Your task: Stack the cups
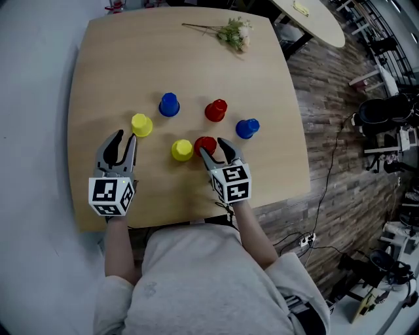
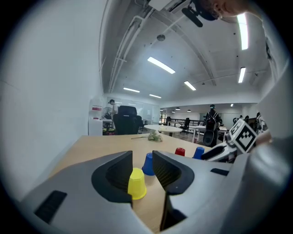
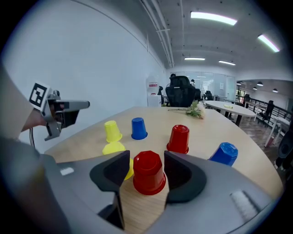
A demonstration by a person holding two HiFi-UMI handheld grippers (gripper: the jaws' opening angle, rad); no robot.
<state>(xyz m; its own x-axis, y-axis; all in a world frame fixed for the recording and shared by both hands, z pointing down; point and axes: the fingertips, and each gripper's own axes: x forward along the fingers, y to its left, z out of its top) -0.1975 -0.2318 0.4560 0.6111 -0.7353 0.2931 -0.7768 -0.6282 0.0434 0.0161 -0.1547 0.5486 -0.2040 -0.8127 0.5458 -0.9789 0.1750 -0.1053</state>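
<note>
Six cups stand upside down on the wooden table [image 1: 105, 59]. My right gripper [image 1: 212, 146] [image 3: 147, 157] is open, and its jaws straddle a red cup [image 1: 205, 144] [image 3: 149, 172] with a thin gap on each side. A yellow cup [image 1: 182, 150] [image 3: 114, 148] stands close to the left of that red cup. My left gripper [image 1: 126, 136] [image 2: 142, 155] is open, with another yellow cup [image 1: 141, 124] [image 2: 137, 183] just ahead of its tips. Farther back stand a blue cup [image 1: 169, 105] [image 2: 148, 164], a second red cup [image 1: 216, 110] [image 3: 178, 138] and a second blue cup [image 1: 247, 128] [image 3: 224, 153].
A sprig of flowers [image 1: 232, 31] lies at the table's far edge. The table's near edge runs just under both grippers. To the right is wooden flooring [image 1: 327, 131] with cables and equipment, and another table [image 1: 314, 19] stands at the upper right.
</note>
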